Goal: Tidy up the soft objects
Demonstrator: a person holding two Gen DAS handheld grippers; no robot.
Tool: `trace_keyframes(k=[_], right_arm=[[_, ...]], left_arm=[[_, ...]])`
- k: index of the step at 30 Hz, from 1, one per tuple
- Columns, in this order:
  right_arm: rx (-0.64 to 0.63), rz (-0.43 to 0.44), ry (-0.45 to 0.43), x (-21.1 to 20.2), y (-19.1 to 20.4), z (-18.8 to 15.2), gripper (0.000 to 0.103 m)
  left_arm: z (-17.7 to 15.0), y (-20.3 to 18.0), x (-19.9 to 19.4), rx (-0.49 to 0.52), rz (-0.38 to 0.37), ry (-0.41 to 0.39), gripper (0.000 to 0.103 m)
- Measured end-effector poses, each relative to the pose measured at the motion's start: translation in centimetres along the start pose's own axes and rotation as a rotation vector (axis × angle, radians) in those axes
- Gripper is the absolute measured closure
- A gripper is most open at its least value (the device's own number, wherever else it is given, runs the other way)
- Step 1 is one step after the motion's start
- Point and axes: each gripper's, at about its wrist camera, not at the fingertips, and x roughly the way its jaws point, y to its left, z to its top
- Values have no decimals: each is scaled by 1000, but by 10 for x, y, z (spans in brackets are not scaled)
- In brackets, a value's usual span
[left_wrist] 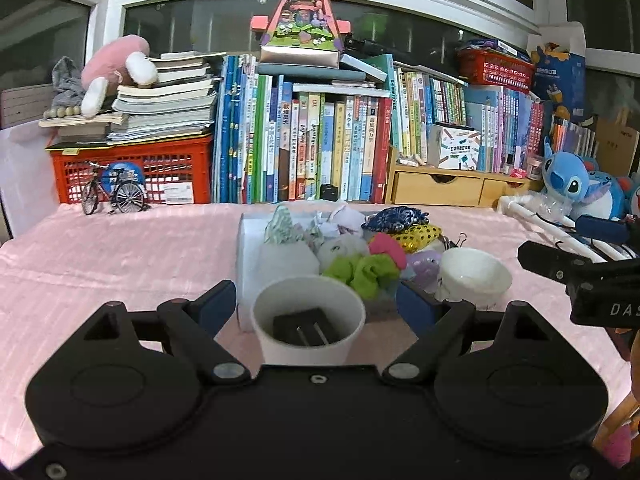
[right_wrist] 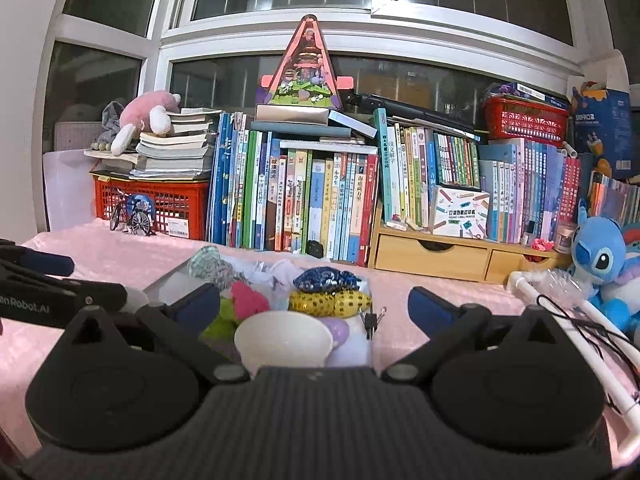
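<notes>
A heap of soft things lies in a shallow white tray (left_wrist: 249, 240) on the pink cloth: a green scrunchie (left_wrist: 362, 272), a pink piece (left_wrist: 386, 247), a yellow sequined pouch (left_wrist: 418, 236), a blue sequined pouch (left_wrist: 394, 216) and a patterned cloth (left_wrist: 282, 224). My left gripper (left_wrist: 316, 300) is open. A white cup (left_wrist: 308, 324) with a black block inside stands between its fingers, with a gap on each side. My right gripper (right_wrist: 314, 304) stands wide open around a second white cup (right_wrist: 282, 338), which its pads do not touch. Behind that cup lie the yellow pouch (right_wrist: 330, 302) and the blue pouch (right_wrist: 326, 278).
A wall of books (left_wrist: 312, 140) and a red crate (left_wrist: 132, 176) close off the back, with a small model bicycle (left_wrist: 114, 194) in front. A blue plush (right_wrist: 600, 256) and a white pipe frame (right_wrist: 560, 300) sit at the right. A binder clip (right_wrist: 372, 320) lies by the tray.
</notes>
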Motion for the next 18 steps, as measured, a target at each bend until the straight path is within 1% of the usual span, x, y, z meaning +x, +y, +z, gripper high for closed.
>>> trace_keyframes(k=[3,6,10,13,18], right_arm=[[0,2,2,-2,3,-10,0],[11,-3,16,-2,6,-21,0],[20,-15,57,1,9,-39,0],[20,-37,87,3,10,-51,0],[66,-48,147,7,7,-68,0]], left_arm=[[-11,2,-5,5,11,-5,16],[-26,1,-2,14,35,21,16],[-44,0,4,23,61,64,16],[-55,-1,8,17,70,82,16],[-71,-5,14,22,91,107,16]])
